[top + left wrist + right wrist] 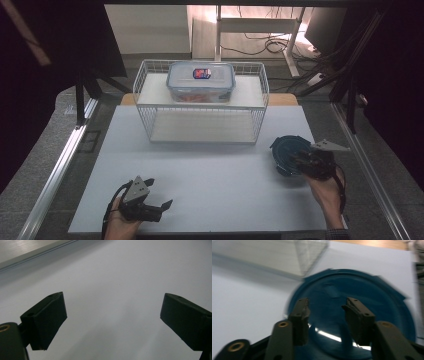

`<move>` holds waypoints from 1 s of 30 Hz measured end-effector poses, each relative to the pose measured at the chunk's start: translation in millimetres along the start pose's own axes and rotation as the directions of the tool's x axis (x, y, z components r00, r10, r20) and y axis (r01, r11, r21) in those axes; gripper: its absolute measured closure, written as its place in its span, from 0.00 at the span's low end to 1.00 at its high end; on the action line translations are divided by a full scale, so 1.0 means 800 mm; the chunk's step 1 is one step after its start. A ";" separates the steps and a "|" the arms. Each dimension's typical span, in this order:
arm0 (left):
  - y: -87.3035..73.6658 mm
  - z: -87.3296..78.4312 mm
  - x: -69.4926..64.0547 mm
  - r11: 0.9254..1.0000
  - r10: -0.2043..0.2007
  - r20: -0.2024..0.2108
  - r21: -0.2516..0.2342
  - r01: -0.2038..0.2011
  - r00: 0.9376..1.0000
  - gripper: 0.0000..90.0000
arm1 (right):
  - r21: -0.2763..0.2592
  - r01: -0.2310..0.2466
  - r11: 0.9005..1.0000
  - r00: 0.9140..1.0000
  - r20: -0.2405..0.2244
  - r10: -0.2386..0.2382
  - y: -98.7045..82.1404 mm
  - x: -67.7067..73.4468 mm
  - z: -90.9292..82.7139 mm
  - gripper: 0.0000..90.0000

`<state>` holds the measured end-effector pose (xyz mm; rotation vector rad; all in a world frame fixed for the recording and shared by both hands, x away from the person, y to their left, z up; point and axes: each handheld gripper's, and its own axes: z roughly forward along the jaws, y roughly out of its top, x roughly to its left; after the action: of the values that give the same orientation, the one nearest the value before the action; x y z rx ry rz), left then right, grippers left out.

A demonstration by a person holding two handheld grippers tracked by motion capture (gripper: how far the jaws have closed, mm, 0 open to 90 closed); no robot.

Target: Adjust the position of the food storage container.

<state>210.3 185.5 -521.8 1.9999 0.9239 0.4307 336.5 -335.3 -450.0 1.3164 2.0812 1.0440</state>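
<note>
- The bench (200, 185), covered by a pale sheet, takes up the middle and lower part of the high view, with a metal rail running along its left edge.
- A white wire basket (150, 107) stands on the bench in the upper centre of the frame, with a shelf inside it.
- On that shelf sits a clear storage box (201, 82) with a snap-on lid and a blue and red label on top; something orange shows through its wall.
- A dark blue round dish (286, 151) is at the right middle of the high view, right of the basket's lower right corner and apart from it. In the right claw's own view it spreads across the centre and right of the frame, blurred.
- The right claw (296, 161) comes in from the lower right of the high view, held by a hand, and is at the dish. Its jaws are partly closed, a moderate gap between them, and in its own view (325, 315) they stand over the inside of the dish. I cannot tell whether the pads press on the dish or merely hover over it.
- The left claw (159, 196) sits at the lower left of the high view, held low over bare bench. Its jaws are spread wide with nothing between them, and its own view (113, 320) shows just the pale sheet beneath.
</note>
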 end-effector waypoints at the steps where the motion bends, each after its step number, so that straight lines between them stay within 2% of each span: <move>1: 0.000 0.000 0.000 1.000 0.001 0.000 0.000 -0.001 1.000 0.07 | 0.004 -0.010 1.000 1.000 0.004 0.010 0.002 -0.007 0.000 0.75; 3: 0.000 0.000 0.000 1.000 0.001 -0.001 0.001 -0.001 1.000 0.07 | 0.015 -0.031 0.999 0.999 0.011 0.031 0.003 -0.027 0.005 0.86; 5: 0.000 0.001 0.000 1.000 0.003 0.000 0.004 -0.003 1.000 0.07 | 0.017 -0.042 0.999 0.999 0.010 0.042 0.003 -0.034 0.007 0.90; 6: 0.000 0.001 0.000 1.000 0.005 0.000 0.004 -0.005 1.000 0.07 | 0.015 -0.054 0.998 0.998 0.038 0.053 0.003 -0.045 0.008 0.97; 7: 0.000 0.001 0.000 1.000 0.005 -0.001 0.004 -0.005 1.000 0.07 | 0.015 -0.054 0.998 0.998 0.038 0.053 0.003 -0.045 0.008 0.97; 15: 0.000 0.005 -0.002 1.000 0.017 0.004 0.023 -0.017 1.000 0.07 | 0.005 -0.121 0.993 0.985 0.122 0.120 0.004 -0.088 0.011 0.99; 19: 0.000 0.006 -0.004 0.999 0.026 -0.001 0.032 -0.026 1.000 0.07 | 0.018 -0.129 0.991 0.982 0.141 0.125 0.006 -0.096 0.020 0.99; 23: -0.001 0.006 -0.003 0.999 0.028 -0.004 0.034 -0.028 1.000 0.07 | 0.040 -0.118 0.992 0.981 0.160 0.110 0.010 -0.105 0.032 0.99; 27: -0.001 0.006 -0.003 0.999 0.028 -0.006 0.034 -0.028 1.000 0.07 | 0.075 -0.123 0.990 0.985 0.132 0.112 0.009 -0.109 0.045 1.00; 28: 0.000 0.007 -0.003 0.999 0.029 -0.006 0.035 -0.028 1.000 0.07 | 0.070 -0.120 0.990 0.985 0.133 0.110 0.009 -0.108 0.047 1.00; 30: 0.000 0.009 -0.003 0.999 0.028 -0.005 0.034 -0.028 1.000 0.07 | 0.067 -0.147 0.987 0.985 0.106 0.140 0.009 -0.109 0.048 1.00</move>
<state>212.8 179.6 -525.4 2.0454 0.9129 0.4386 405.4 -398.4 -468.4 1.5432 1.9923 0.9448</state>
